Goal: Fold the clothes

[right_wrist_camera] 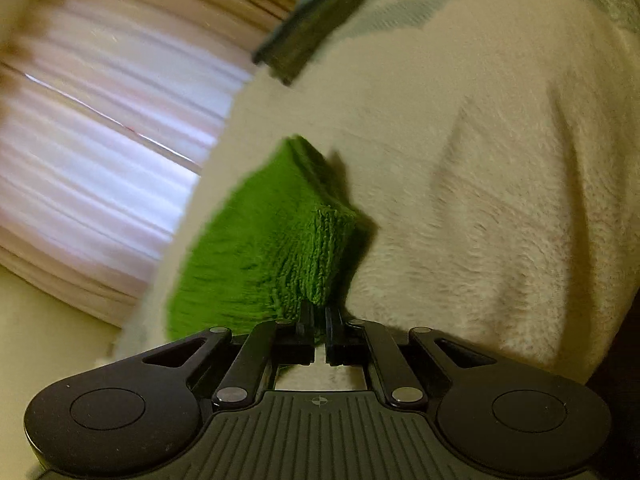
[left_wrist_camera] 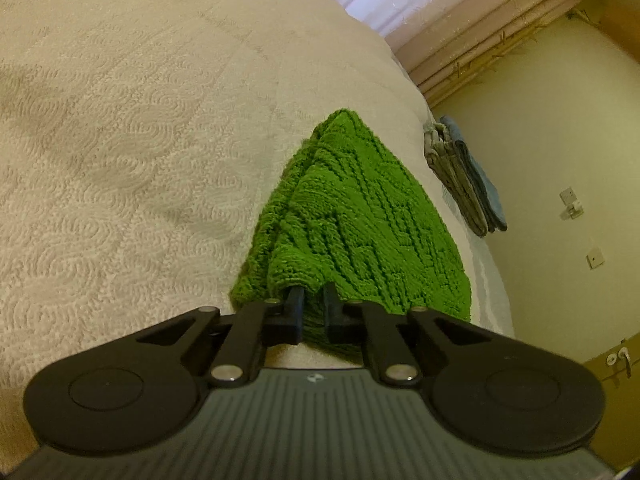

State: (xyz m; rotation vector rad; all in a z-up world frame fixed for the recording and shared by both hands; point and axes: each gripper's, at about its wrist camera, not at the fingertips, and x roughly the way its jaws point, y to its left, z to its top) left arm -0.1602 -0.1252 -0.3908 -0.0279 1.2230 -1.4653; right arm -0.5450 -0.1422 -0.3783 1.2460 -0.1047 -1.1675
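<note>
The cream bed [left_wrist_camera: 120,140] lies open left of the green knit [left_wrist_camera: 360,208]; a folded stack [left_wrist_camera: 464,176] crowds the far edge beside it.

The left claw [left_wrist_camera: 314,300] is matte black: two short square-ended fingers [left_wrist_camera: 295,312] on jointed link bars, each bar pinned by round silver rivets. Behind them, at eight and four o'clock, sit two broad round black housings with a shallow circle pressed into each. Between these runs a grey ribbed plate bearing a small crosshair mark. The right claw [right_wrist_camera: 319,320] is built alike, with the same rivets, discs and ribbed grey plate.
</note>
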